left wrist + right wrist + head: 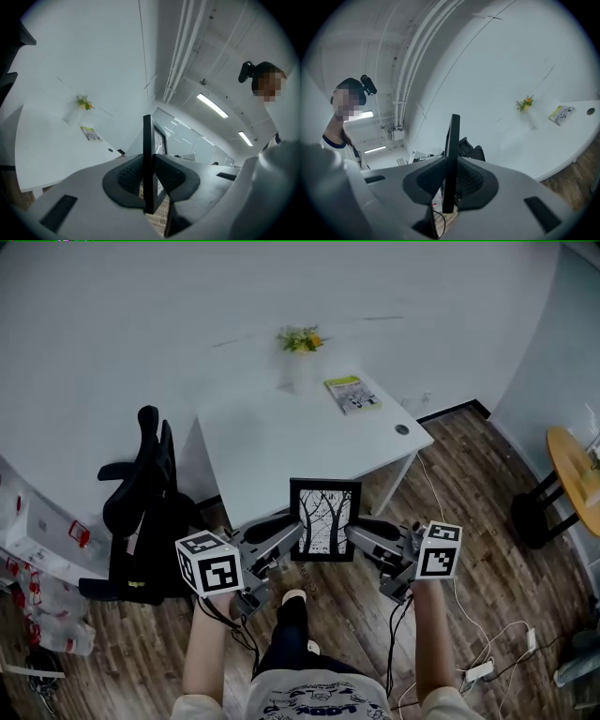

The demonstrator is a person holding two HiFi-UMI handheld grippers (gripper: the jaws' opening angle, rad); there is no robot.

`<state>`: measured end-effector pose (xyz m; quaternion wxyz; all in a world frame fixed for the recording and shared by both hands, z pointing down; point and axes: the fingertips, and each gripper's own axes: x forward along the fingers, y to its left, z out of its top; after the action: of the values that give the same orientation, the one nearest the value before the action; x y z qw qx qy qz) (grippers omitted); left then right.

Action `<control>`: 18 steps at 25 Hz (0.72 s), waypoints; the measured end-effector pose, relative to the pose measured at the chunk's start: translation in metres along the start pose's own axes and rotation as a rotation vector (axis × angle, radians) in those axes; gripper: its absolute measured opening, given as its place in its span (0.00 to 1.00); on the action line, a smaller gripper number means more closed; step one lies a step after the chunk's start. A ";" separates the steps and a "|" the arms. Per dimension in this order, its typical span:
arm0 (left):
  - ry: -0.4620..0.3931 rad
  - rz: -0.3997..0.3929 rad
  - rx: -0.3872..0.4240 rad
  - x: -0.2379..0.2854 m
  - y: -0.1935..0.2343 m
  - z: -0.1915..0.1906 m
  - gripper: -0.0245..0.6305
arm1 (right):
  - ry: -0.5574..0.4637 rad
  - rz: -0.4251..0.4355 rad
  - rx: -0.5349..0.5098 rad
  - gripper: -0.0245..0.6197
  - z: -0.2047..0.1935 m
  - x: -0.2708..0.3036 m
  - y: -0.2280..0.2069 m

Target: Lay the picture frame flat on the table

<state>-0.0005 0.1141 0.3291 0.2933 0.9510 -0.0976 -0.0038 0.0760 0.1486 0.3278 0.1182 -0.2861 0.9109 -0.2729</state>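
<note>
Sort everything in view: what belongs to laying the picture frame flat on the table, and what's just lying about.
Job in hand: black picture frame with tree print, gripped at its sides by the left gripper and right gripper; white table.

Lying about: green booklet; white vase of yellow flowers; black office chair; round wooden side table.

Black picture frame [324,519] with black-and-white branch print; white desk [272,442]; green-and-yellow booklet [352,394]; yellow-orange flowers [301,338], green leaves; black chair [141,488]; brown wood-plank floor [506,563]; pale grey wall [141,315].
</note>
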 end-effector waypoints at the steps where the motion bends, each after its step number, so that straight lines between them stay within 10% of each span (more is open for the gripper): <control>1: 0.003 0.002 -0.005 0.008 0.010 0.005 0.17 | 0.002 -0.002 0.007 0.17 0.005 0.002 -0.012; 18: -0.008 -0.014 0.019 0.063 0.086 0.048 0.17 | -0.018 -0.015 -0.028 0.17 0.053 0.028 -0.099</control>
<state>0.0425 0.0060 0.3401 0.2837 0.9545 -0.0920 -0.0088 0.1184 0.0417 0.3389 0.1205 -0.2970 0.9113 -0.2584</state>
